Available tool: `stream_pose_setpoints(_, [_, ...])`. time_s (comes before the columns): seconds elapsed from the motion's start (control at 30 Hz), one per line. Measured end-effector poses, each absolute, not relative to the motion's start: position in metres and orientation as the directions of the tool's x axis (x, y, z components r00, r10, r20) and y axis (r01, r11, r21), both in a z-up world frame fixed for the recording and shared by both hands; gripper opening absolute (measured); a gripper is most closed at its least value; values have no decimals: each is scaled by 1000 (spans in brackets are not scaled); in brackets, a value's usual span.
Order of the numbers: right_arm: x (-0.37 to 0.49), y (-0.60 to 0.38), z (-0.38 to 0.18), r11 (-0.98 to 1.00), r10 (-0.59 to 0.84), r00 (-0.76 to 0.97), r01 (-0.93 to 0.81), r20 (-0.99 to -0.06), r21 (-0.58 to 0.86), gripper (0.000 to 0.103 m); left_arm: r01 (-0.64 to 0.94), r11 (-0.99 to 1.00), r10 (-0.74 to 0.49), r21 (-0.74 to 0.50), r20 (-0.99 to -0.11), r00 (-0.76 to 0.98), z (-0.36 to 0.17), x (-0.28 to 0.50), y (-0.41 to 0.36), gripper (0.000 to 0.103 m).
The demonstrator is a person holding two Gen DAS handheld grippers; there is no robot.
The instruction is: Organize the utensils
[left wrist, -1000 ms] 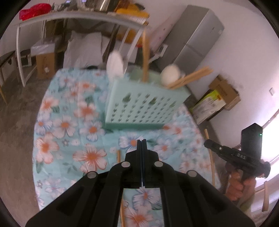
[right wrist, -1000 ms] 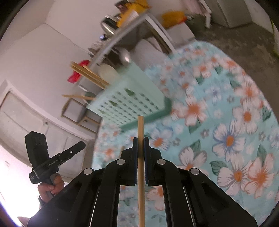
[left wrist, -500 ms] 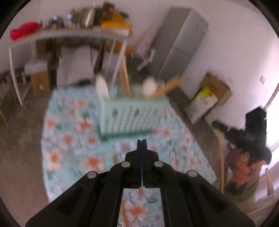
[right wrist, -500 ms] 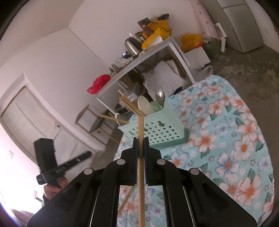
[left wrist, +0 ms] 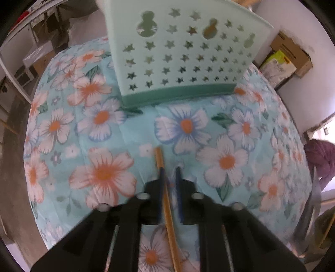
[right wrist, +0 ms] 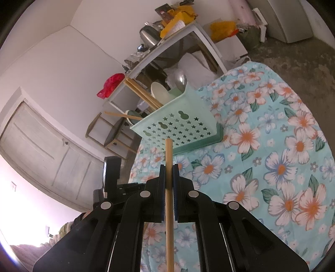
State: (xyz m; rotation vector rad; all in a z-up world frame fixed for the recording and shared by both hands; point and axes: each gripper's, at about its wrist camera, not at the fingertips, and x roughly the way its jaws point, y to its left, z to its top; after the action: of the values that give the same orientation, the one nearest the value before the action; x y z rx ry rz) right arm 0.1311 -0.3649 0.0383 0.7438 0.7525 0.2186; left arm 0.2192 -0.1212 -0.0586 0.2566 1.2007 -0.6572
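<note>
I'm straddling the loose chopstick (left wrist: 160, 159) on the floral tabletop (left wrist: 230, 125) with my left hand-held gripper (left wrist: 169, 173) open, stick nearer its left finger, green basket (left wrist: 178, 62) just ahead, so I'm wanting it centred before closing, while my right hand-held gripper (right wrist: 168, 169) is clamping a second chopstick (right wrist: 168, 150).

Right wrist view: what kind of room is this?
Probably a lived-in home room used as a kitchen or store: fridge, cluttered shelf table with a metal pot, utensil basket on a floral tablecloth.

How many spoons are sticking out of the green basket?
2: a white spoon and a metal spoon side by side at the basket's back; more may hide inside.
</note>
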Motion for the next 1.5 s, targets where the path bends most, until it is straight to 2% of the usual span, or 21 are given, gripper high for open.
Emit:
stream_pose_setpoints(0.1, [133,-366,36,725,434,720,77,-542,684,5,567,802,-376,-188,-896,236,-43,222,-108,0])
stream_pose_setpoints(0.2, [135,-366,35,728,435,715,77,-547,681,5,549,799,-460,-248,-839,290,-2,218,-87,0])
stream_pose_setpoints(0.33, [138,-366,36,734,434,716,72,-547,676,5,564,763,-585,-316,-708,394,76,205,-55,0])
stream_pose_setpoints(0.47, [139,-365,33,727,437,716,76,-545,682,5,623,722,-660,-300,-569,491,145,191,-46,0])
stream_pose_setpoints(0.5, [138,-366,33,724,439,716,76,-543,686,5,632,721,-660,-285,-561,500,151,189,-50,0])
stream_pose_setpoints(0.57, [136,-365,33,722,440,717,74,-540,688,5,642,721,-650,-261,-574,498,153,190,-58,0])
stream_pose_setpoints(0.7, [135,-364,34,725,440,717,72,-541,685,5,619,723,-608,-307,-709,358,97,203,-77,0])
stream_pose_setpoints(0.77, [134,-363,33,725,444,709,75,-547,685,5,587,743,-545,-320,-798,255,45,210,-91,8])
stream_pose_setpoints(0.83, [132,-363,33,726,446,706,75,-551,684,5,574,764,-477,-295,-858,194,2,212,-104,22])
stream_pose_setpoints(0.9, [130,-364,34,727,444,706,76,-552,682,5,575,780,-398,-246,-904,154,-36,211,-115,25])
stream_pose_setpoints(0.97, [128,-365,35,728,438,708,81,-553,681,5,585,784,-346,-207,-928,135,-60,211,-125,30])
stream_pose_setpoints(1.07, [126,-369,33,728,432,707,93,-560,679,5,611,778,-323,-144,-927,193,-64,209,-133,36])
stream_pose_setpoints(1.2, [127,-371,28,719,435,703,104,-562,687,5,608,780,-320,-151,-930,179,-76,214,-136,34])
stream_pose_setpoints(1.27, [126,-370,27,717,439,704,101,-559,690,5,610,782,-307,-133,-932,192,-74,214,-135,25])
stream_pose_setpoints(1.33, [127,-370,27,714,443,703,98,-556,693,5,591,795,-308,-140,-931,194,-78,219,-129,7])
stream_pose_setpoints(1.4, [126,-369,27,713,446,705,94,-552,695,5,556,808,-342,-193,-923,176,-75,225,-118,6])
stream_pose_setpoints(1.5, [126,-371,27,711,446,705,94,-551,696,5,536,818,-381,-208,-895,233,-54,225,-100,6])
